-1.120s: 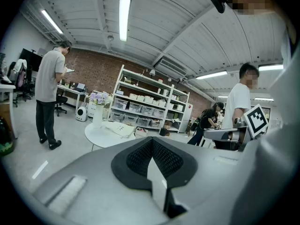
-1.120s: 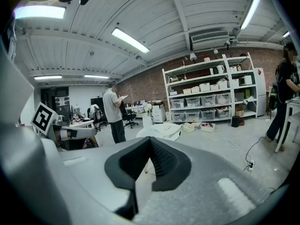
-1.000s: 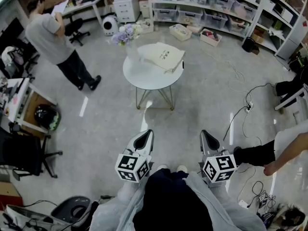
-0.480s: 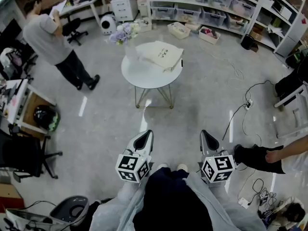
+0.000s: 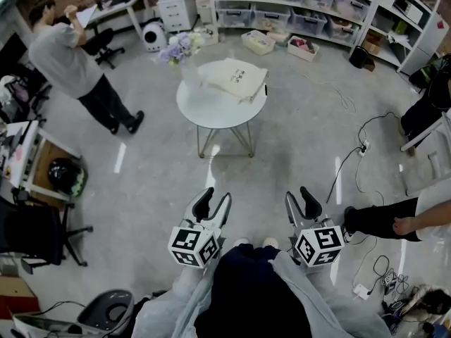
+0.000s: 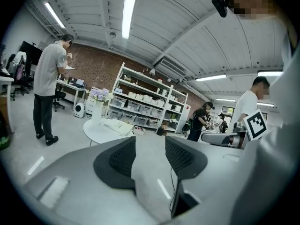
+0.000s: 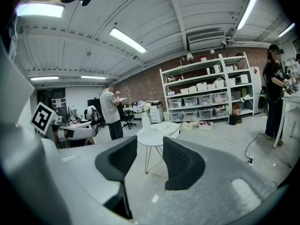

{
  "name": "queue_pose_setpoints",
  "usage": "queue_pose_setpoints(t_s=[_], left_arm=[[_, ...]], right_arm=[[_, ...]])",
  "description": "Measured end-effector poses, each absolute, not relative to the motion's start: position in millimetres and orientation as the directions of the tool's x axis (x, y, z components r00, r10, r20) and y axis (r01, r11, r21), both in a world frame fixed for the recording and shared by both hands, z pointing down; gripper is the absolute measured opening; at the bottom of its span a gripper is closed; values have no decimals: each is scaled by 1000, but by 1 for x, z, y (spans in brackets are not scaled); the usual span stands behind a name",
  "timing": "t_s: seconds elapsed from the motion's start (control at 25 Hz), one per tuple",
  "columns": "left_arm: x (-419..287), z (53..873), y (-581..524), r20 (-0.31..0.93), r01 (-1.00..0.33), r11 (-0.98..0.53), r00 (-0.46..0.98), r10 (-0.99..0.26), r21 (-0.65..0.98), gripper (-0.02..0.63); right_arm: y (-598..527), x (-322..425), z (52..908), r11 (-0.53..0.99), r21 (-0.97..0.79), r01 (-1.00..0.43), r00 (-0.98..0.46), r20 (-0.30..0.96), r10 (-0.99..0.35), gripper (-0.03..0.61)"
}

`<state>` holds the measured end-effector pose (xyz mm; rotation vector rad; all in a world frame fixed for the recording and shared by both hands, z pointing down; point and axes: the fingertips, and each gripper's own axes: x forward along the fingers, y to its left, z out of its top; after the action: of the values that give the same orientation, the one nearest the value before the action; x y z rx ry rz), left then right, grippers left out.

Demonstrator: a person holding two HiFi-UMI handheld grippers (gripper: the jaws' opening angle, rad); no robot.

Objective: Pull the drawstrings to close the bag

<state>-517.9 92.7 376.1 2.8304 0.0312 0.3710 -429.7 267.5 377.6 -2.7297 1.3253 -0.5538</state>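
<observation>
A cream drawstring bag [image 5: 236,79] lies flat on a round white table [image 5: 218,110] well ahead of me; it also shows small in the left gripper view [image 6: 117,125] and the right gripper view [image 7: 168,127]. My left gripper [image 5: 212,204] and right gripper [image 5: 301,201] are held close to my body, far short of the table. Both sets of jaws are opening, with nothing between them. The drawstrings are too small to make out.
A vase of flowers [image 5: 182,51] stands at the table's far left edge. One person [image 5: 67,62] stands at the left, and another person's arm [image 5: 398,220] reaches in at the right. Shelves with bins [image 5: 303,5] line the back. Cables [image 5: 352,153] trail on the floor at right.
Both grippers' jaws, shut in the earlier frames, now stand apart. The view has crept a little toward the table. The person at the right has shifted.
</observation>
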Motion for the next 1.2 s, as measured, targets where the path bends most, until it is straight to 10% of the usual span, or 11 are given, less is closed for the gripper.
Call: queue_pose_setpoints(t_s=[0.6,1.2], left_arm=[[-508,403,99,321,34,-962,939,123,269,201],[-354,397,68,305,11,-975,949,80,222,206]], right_arm=[[275,-432,400,-649,-274,-710,570,316,-758,206],[249,-264,407,-595,-298,-746,525,285,-802,206]])
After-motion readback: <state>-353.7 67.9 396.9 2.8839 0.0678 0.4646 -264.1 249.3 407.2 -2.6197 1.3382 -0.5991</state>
